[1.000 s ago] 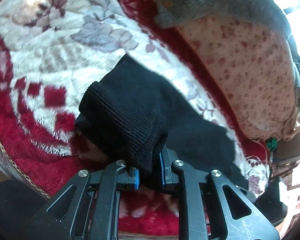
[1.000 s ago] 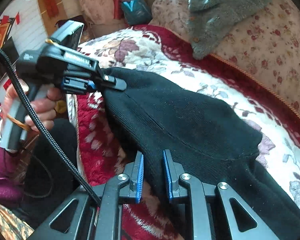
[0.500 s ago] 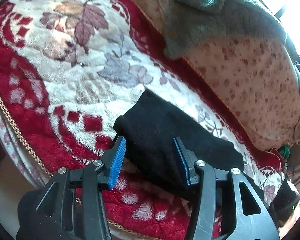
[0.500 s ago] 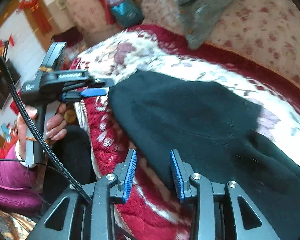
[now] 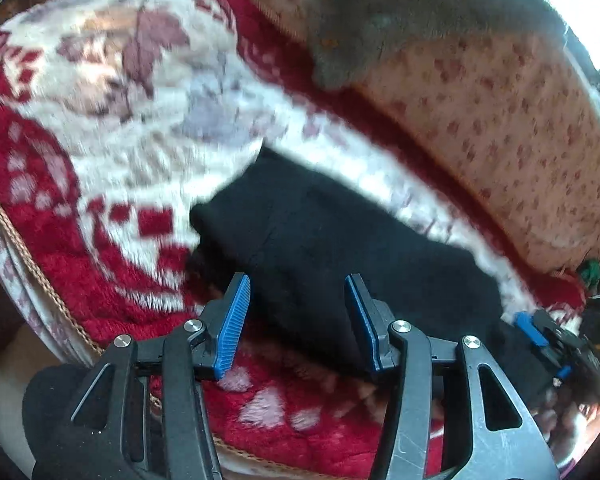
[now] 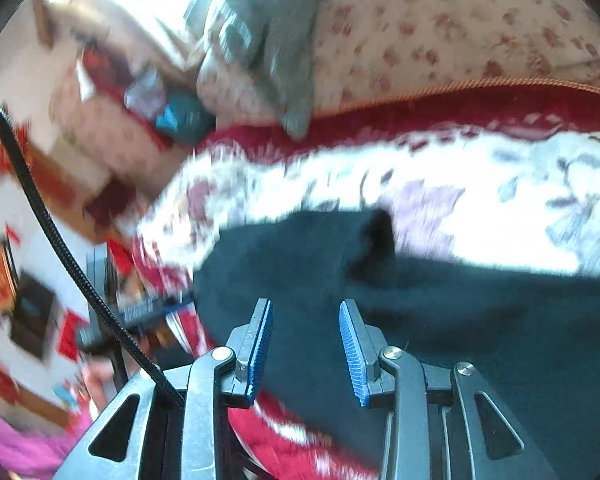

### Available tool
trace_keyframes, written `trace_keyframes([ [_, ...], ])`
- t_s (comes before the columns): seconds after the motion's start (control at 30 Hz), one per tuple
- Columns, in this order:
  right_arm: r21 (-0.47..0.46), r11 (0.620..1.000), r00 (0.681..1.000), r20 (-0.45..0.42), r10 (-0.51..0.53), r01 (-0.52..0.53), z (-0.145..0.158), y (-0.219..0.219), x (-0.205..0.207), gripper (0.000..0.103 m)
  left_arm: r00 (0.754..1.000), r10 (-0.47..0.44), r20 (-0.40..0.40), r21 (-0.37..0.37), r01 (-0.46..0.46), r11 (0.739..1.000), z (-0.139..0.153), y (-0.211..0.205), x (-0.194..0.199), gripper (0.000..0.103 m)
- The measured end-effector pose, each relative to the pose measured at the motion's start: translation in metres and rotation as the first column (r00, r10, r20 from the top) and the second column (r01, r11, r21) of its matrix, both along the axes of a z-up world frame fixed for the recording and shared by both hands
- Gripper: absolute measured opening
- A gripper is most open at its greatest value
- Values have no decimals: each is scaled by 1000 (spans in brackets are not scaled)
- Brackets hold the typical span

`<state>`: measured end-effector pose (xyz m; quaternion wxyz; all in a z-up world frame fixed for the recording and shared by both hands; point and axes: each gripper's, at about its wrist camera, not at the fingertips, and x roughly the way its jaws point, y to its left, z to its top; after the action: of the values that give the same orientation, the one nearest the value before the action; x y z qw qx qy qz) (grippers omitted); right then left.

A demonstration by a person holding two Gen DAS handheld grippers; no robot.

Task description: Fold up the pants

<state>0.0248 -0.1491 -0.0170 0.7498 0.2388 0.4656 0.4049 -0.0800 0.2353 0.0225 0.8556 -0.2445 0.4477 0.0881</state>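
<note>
Black knit pants (image 5: 340, 240) lie folded over on a red and white floral blanket (image 5: 112, 128) on a sofa seat. My left gripper (image 5: 298, 312) is open and empty, its blue pads just above the near edge of the fabric. In the right wrist view the pants (image 6: 460, 312) spread to the right, and my right gripper (image 6: 306, 344) is open and empty above them. The right gripper's blue tip also shows in the left wrist view (image 5: 530, 326), at the pants' far end. Both views are motion-blurred.
A grey knit garment (image 5: 400, 12) hangs over the floral sofa back (image 5: 500, 128). The blanket's corded front edge (image 5: 40, 280) drops off at the left. A black cable (image 6: 60, 248) crosses the right wrist view. A teal bag (image 6: 180, 116) sits by the armrest.
Both grippers let go of the pants, opened wide and pulled back. The lifted fabric has dropped onto the blanket, folded over. The cameras have swung.
</note>
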Motion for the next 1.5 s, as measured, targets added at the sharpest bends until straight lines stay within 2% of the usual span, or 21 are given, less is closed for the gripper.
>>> trace_keyframes([
  [0.07,89,996,995,-102,21,-12,-8,-2,24,34,998,-13,60,8,12,1000,14,-7,0,48],
  [0.13,141,990,978,-206,32,-3,-24,2,44,34,996,-47,81,11,46,999,19,-19,6,48],
  [0.3,242,970,945,-321,58,23,-44,13,70,34,994,-112,-16,29,112,993,-8,-46,33,48],
  [0.37,217,975,932,-362,27,56,-47,12,75,34,994,-102,-37,17,103,995,-17,-46,35,48],
  [0.53,75,997,953,-301,3,21,-33,8,74,35,995,-97,-16,49,97,994,-18,-47,36,48],
  [0.67,68,998,943,-332,37,-16,-50,18,76,35,996,-89,-28,52,90,995,-26,-49,39,48],
  [0.77,146,989,940,-338,53,-3,-57,23,83,35,996,-91,-27,72,92,993,-28,-52,40,48],
  [0.9,244,964,926,-377,-6,106,-69,18,94,35,996,-84,-23,69,85,994,-31,-51,42,49],
  [1.03,196,978,947,-322,-4,70,-70,24,92,30,996,-88,-21,101,89,991,-31,-56,42,49],
  [1.13,221,972,938,-347,5,76,-67,15,91,33,995,-92,-25,109,94,990,-27,-57,41,49],
  [1.27,171,979,958,-280,-58,110,-43,-21,75,34,997,-80,-8,93,81,992,-17,-55,36,49],
  [1.37,101,980,969,-197,-151,174,-23,-72,56,34,994,-102,29,121,98,988,-4,-64,33,49],
  [1.43,-3,972,964,-126,-235,237,-9,-116,40,35,986,-151,66,125,142,982,8,-77,31,49],
  [1.5,-103,947,949,-59,-311,304,1,-157,25,37,968,-232,94,108,222,969,17,-93,32,49],
])
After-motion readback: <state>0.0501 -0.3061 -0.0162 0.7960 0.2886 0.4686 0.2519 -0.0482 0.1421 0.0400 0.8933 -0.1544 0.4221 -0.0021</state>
